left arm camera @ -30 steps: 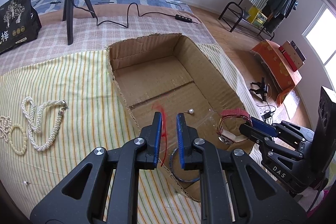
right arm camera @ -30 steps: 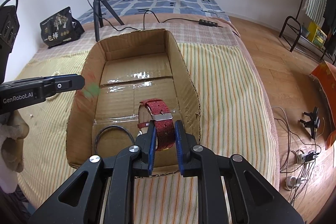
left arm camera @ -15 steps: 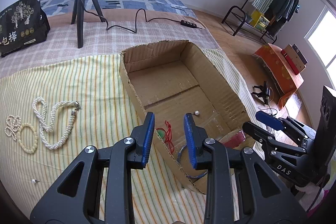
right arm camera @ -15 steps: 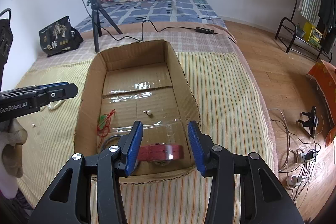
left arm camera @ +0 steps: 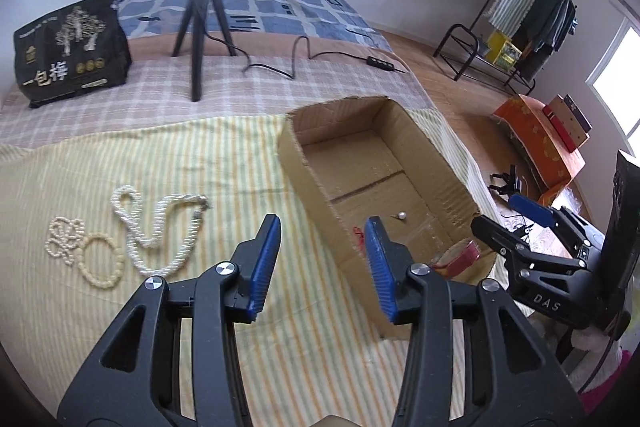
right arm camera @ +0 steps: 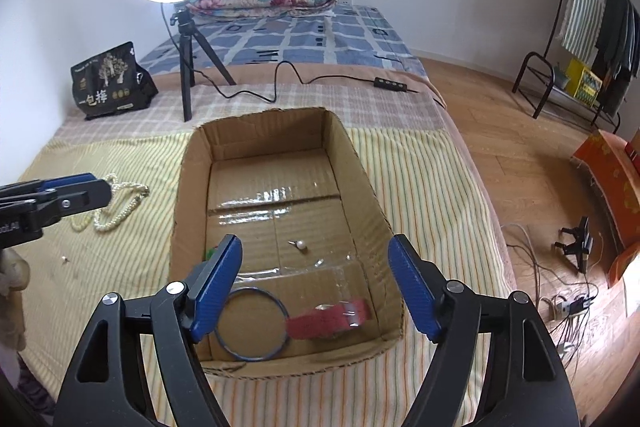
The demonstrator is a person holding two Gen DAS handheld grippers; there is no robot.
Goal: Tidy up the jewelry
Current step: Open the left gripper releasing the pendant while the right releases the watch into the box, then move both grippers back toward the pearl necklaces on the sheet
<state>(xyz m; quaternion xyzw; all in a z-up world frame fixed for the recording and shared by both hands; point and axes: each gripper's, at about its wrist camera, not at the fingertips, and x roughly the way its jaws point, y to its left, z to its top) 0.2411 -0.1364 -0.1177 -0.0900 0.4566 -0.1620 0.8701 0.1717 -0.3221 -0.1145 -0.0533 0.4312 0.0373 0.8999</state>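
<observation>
Jewelry is split between two places. Inside the box, below and ahead of the right gripper, lie a red watch, a dark bangle, a single pearl stud and a red-and-green cord piece, the last mostly hidden behind the fingers in both views. On the striped bedspread, ahead and to the left of the left gripper, lie a white pearl necklace and a cream bead strand looped beside it. A very small item also lies on the bedspread, below the left gripper as the right wrist view shows it; it is too small to identify.

Gripper state:
- Left gripper: fingers about half apart and opening. Nothing is between them; bare bedspread and the box's near wall show through the gap.
- Right gripper: fingers wide apart and opening. Nothing is held; the watch and bangle lie on the box floor beneath the gap, clear of the pads.

Progress, as judged from the layout:
- Done: four pieces are in the box.
- Left: the necklace, the bead strand and probably the small item are not yet collected.
- The task appears to be roughly past its midpoint.

Next step, as a judgement: the left gripper is the nearer one to the necklace. Loose strands may slip or trail, so a grasp at a bunched section is advisable.
</observation>
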